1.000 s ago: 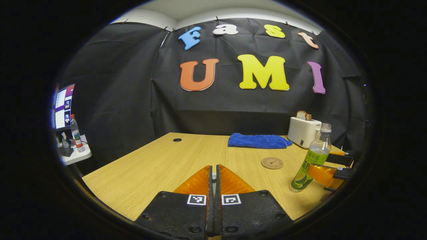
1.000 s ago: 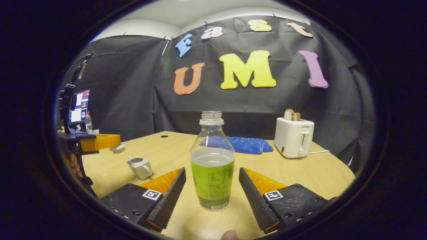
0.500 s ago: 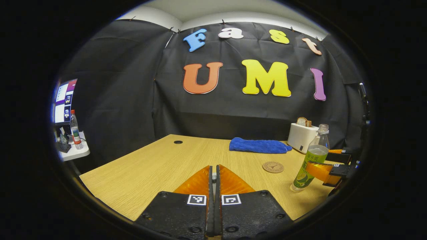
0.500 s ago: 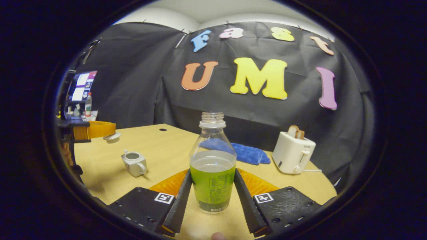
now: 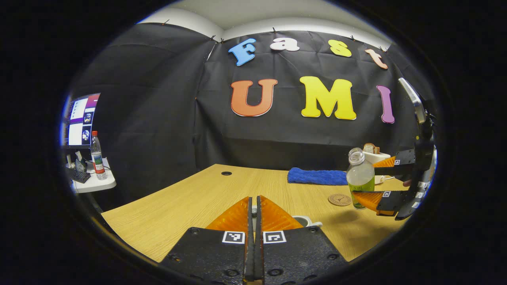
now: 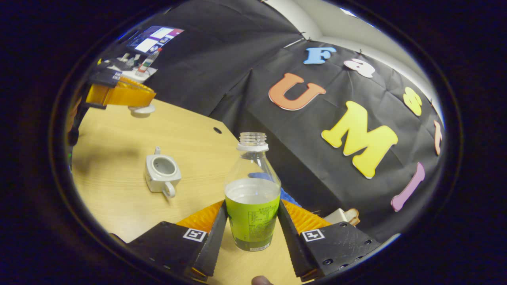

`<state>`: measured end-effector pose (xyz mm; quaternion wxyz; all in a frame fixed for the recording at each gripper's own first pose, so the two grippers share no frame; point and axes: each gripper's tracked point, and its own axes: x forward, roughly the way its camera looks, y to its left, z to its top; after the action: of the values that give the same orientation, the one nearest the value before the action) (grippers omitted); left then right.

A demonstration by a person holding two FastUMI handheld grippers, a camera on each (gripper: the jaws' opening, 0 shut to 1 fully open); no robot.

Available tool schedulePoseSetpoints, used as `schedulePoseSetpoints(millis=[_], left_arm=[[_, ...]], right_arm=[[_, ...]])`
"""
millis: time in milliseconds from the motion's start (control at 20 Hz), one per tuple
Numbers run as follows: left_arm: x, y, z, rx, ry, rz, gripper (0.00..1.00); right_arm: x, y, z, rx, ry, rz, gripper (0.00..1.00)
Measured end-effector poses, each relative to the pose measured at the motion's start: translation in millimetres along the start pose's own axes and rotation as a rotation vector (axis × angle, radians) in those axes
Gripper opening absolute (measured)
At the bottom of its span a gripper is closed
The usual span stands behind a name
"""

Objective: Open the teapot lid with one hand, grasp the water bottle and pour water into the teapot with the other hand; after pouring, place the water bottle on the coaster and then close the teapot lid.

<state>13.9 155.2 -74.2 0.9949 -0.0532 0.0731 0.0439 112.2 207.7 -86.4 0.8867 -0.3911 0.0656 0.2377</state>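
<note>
Nothing legible from here: the print on the water bottle's point(image 6: 252, 215) green label is too small and blurred to read.

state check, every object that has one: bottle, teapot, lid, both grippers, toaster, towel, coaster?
water bottle: uncapped, part full, lifted off the table
teapot: open, upright on the table
teapot lid: off, held in the air
right gripper: shut on the water bottle
left gripper: shut on the teapot lid
toaster: bread in slot
blue towel: lying flat
coaster: bare
</note>
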Motion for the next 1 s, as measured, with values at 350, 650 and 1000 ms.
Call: schedulePoseSetpoints(millis=[350,650,1000], left_arm=[[5.2,20.1,-11.4,0.005,0.021,0.011,0.03],[5.9,26.4,-12.5,0.005,0.018,0.013,0.02],[5.2,30.1,-13.9,0.003,0.024,0.015,0.03]], right_arm=[[24.5,14.0,4.5,-0.352,-0.006,-0.052,0.72],[36.1,12.3,13.5,-0.638,-0.052,-0.115,0.72],[40.6,17.7,28.6,-0.911,-0.102,-0.167,0.72]])
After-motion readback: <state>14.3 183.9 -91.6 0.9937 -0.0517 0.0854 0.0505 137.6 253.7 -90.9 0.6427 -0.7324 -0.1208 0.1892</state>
